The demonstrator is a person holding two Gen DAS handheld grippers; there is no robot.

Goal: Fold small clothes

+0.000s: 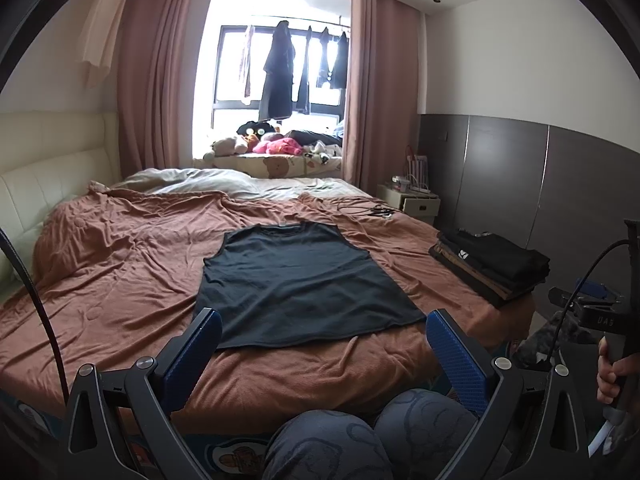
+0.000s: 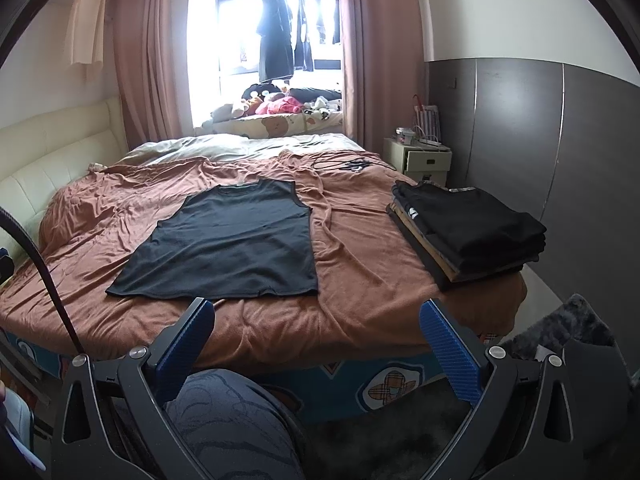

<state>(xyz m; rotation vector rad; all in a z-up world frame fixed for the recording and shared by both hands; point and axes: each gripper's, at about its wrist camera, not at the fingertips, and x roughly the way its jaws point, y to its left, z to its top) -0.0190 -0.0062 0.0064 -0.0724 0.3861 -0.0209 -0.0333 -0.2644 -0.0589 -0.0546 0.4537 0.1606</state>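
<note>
A dark sleeveless top (image 1: 298, 284) lies spread flat on the rust-brown bedspread (image 1: 120, 264), neck toward the window, hem toward me. My left gripper (image 1: 322, 344) hovers open just short of the hem, nothing between its blue pads. In the right wrist view the same top (image 2: 230, 242) lies left of centre on the bedspread (image 2: 360, 260). My right gripper (image 2: 316, 336) is held open above the bed's near edge, apart from the cloth and empty. The right gripper's body shows at the left wrist view's right edge, held by a hand (image 1: 610, 376).
A stack of folded dark clothes (image 2: 470, 226) sits at the bed's right edge. Cables (image 2: 348, 165) lie on the far side of the bed. A bedside cabinet (image 2: 426, 158) stands by the grey wall panel. The person's knees (image 1: 368, 436) are below the grippers. Plush toys (image 1: 272, 142) line the window ledge.
</note>
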